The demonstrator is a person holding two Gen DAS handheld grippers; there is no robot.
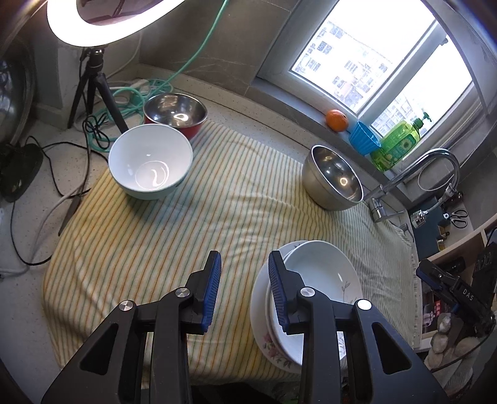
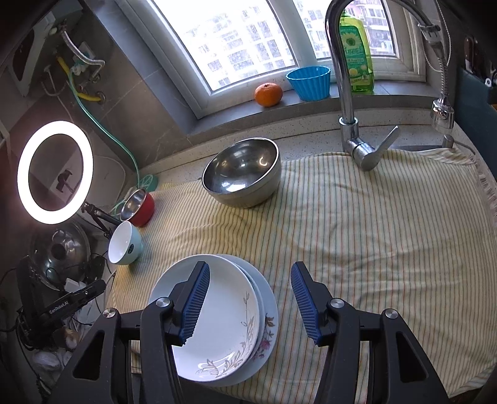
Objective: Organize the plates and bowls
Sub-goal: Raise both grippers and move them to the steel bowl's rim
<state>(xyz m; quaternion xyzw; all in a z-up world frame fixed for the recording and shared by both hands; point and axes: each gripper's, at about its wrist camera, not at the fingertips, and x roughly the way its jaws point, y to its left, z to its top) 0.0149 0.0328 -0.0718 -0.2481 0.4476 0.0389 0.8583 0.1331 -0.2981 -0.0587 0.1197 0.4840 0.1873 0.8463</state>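
A stack of white plates (image 1: 323,273) (image 2: 223,310) with flower prints lies on the striped cloth (image 1: 217,217) (image 2: 357,233) near its front edge. A white bowl (image 1: 150,161) (image 2: 124,244) stands at the far left, with a steel bowl in a red shell (image 1: 175,113) (image 2: 138,206) behind it. A plain steel bowl (image 1: 334,178) (image 2: 242,175) stands near the tap. My left gripper (image 1: 245,289) is open and empty, just left of the plates. My right gripper (image 2: 248,304) is open and empty, its fingers spread above the plate stack.
A tap (image 2: 351,124) (image 1: 403,183) rises at the cloth's far edge. On the window sill are an orange (image 2: 268,94), a blue cup (image 2: 309,82) and a green soap bottle (image 2: 355,52). A ring light on a tripod (image 1: 93,25) (image 2: 54,172), cables and hose lie left.
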